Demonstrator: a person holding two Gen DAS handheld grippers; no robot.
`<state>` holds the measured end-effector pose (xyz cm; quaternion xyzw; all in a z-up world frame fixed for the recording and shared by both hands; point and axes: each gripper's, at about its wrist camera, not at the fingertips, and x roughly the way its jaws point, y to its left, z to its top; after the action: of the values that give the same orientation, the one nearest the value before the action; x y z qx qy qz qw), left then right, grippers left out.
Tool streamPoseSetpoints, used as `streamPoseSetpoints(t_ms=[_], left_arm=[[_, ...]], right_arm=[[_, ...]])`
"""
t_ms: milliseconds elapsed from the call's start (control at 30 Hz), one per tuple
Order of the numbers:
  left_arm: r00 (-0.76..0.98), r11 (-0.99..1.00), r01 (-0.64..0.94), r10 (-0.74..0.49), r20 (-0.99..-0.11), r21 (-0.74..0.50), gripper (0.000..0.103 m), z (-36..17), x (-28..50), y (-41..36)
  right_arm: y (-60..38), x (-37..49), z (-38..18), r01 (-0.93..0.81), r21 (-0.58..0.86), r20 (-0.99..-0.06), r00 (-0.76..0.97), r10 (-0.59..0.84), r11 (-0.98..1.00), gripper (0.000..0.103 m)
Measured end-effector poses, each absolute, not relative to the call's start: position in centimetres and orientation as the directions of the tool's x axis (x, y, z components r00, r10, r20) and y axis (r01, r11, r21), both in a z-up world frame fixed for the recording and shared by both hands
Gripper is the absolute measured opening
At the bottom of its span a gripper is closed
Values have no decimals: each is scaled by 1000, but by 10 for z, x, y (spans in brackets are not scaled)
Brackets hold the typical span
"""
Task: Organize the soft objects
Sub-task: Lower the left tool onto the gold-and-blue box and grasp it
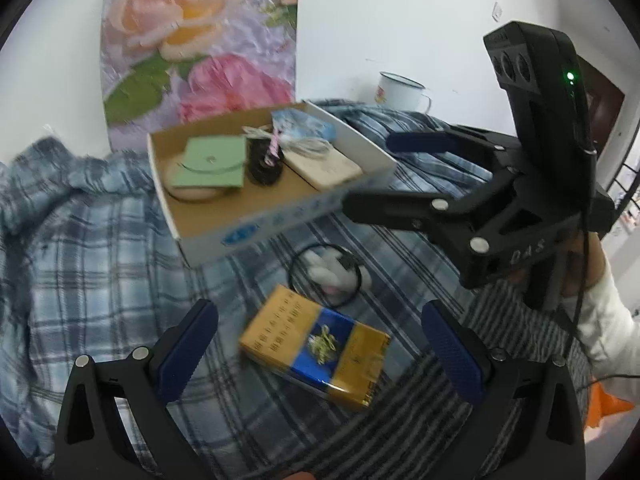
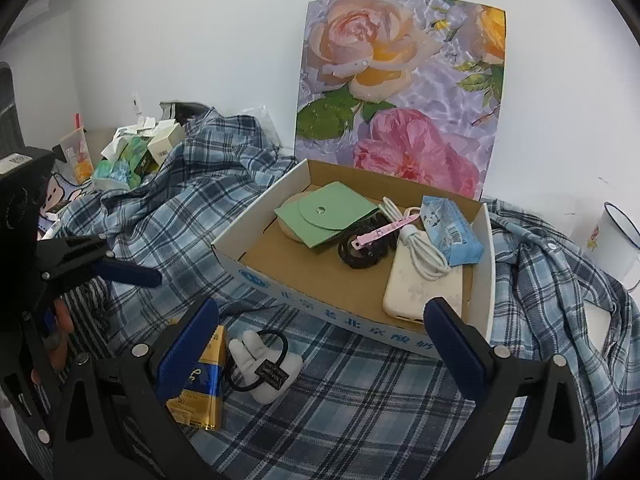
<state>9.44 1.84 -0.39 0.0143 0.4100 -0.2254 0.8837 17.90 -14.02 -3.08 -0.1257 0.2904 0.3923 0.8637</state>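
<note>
Plaid bedding (image 2: 360, 412) carries one gold-and-blue packet (image 1: 316, 354) between the left gripper's (image 1: 320, 356) spread jaws, then one white plush hair tie (image 2: 262, 366), light and squashy, best pinched across its body; the right gripper (image 2: 320, 354) hangs open before one cardboard box (image 2: 304, 292)

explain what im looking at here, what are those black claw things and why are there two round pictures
The black claws are hand-held grippers, one in each of a person's hands. Each carries a fisheye camera looking along its jaws, hence two round pictures.

The left gripper looks down on a yellow-and-blue packet and a white plush hair tie on a plaid cloth. The right gripper faces a cardboard box holding a green pouch, a power bank with its cable, and a blue tissue pack. Both jaws are open and hold nothing.
</note>
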Motion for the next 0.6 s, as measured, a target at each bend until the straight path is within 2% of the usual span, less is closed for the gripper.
streamPoseSetpoints(t_ms=[300, 600], left_arm=[[486, 863, 484, -404, -775, -146, 103, -21, 92, 5], [485, 866, 494, -347, -803, -76, 103, -31, 90, -5]], right_arm=[[-139, 186, -44, -756, 28, -637, 490, 595, 654, 102], [-131, 184, -55, -787, 35, -674, 436, 597, 616, 102]])
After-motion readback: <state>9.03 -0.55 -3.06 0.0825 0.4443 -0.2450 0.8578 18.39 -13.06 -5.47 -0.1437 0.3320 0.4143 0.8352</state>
